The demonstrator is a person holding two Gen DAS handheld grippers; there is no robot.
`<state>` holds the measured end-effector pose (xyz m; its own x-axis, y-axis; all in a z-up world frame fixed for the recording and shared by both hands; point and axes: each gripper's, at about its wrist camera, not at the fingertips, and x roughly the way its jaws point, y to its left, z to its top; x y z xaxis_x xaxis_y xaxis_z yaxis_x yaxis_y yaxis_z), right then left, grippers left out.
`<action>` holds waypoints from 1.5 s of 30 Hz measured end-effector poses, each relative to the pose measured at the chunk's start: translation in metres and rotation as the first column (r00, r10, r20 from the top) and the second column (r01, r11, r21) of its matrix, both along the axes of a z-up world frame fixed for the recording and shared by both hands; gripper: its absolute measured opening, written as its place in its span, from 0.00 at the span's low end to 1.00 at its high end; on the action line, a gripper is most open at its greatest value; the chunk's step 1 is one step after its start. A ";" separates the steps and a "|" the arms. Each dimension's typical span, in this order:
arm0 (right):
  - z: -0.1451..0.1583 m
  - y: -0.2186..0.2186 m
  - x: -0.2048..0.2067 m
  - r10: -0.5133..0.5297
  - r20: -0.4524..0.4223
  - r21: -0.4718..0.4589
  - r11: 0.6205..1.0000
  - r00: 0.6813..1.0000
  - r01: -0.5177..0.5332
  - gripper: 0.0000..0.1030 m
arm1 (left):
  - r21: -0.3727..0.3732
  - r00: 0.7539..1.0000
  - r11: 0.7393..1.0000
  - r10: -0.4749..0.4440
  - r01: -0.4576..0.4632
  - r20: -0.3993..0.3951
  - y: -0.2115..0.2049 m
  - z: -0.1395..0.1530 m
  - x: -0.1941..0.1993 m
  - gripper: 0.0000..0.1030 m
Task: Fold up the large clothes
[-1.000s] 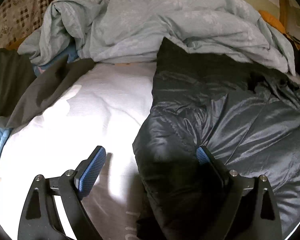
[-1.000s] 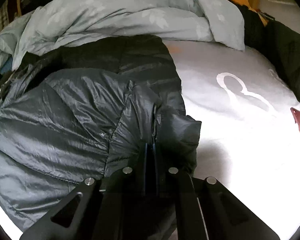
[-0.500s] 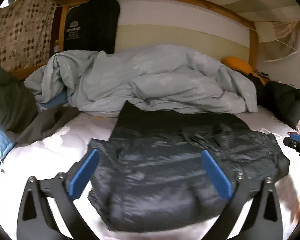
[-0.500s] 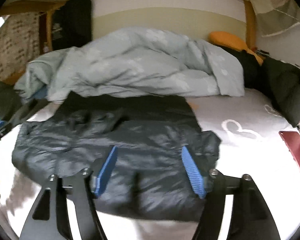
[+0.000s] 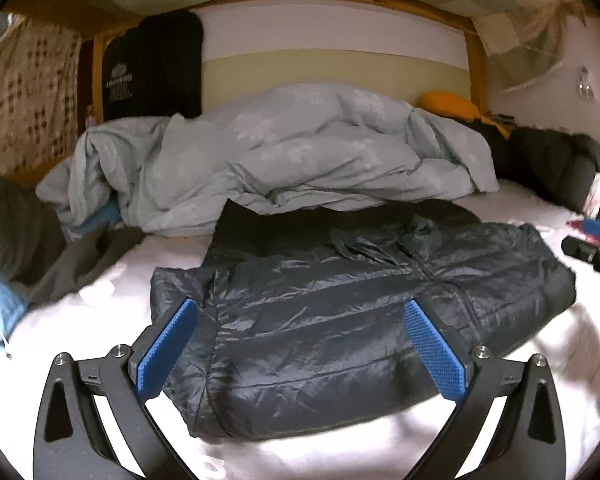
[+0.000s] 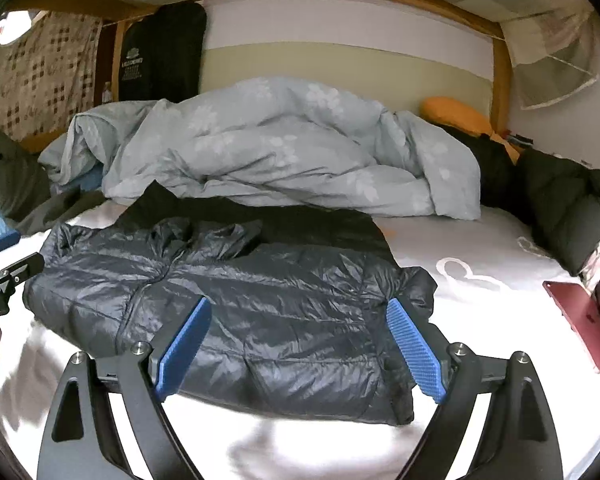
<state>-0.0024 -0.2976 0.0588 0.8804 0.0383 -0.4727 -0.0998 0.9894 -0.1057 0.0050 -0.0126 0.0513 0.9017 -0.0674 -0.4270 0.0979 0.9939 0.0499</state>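
Note:
A dark shiny puffer jacket (image 5: 340, 320) lies folded into a wide flat bundle on the white bed sheet (image 5: 100, 300); it also shows in the right wrist view (image 6: 260, 304). My left gripper (image 5: 300, 344) is open and empty, held above and in front of the jacket's left half. My right gripper (image 6: 298, 344) is open and empty, held above and in front of the jacket's right half. Each gripper shows at the edge of the other's view, the right one (image 5: 592, 248) and the left one (image 6: 0, 280).
A crumpled light grey-blue duvet (image 6: 268, 148) lies behind the jacket. Dark clothes (image 6: 560, 200) and an orange pillow (image 6: 456, 114) lie at the right, a red phone (image 6: 580, 324) at the right edge. Grey and blue garments (image 5: 40, 248) lie at the left. A wooden frame (image 6: 500, 76) surrounds the bed.
The right gripper has let go of the jacket and opened. Both grippers have pulled back and up from the jacket, which now lies flat on the sheet.

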 end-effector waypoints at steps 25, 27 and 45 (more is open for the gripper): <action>-0.111 0.079 0.027 0.065 -0.150 -0.700 0.697 0.987 -0.152 0.88 | 0.441 0.955 0.860 -0.155 0.256 -0.253 -0.047 -0.093 0.032 0.91; -0.108 0.069 0.035 0.054 -0.167 -0.674 0.722 0.984 -0.154 0.74 | 0.420 0.957 0.873 -0.150 0.247 -0.249 -0.045 -0.091 0.037 0.82; -0.061 0.053 -0.106 0.122 -0.295 -0.439 0.864 0.948 -0.248 0.10 | 0.331 0.923 0.883 -0.236 0.334 -0.303 -0.030 -0.035 -0.111 0.23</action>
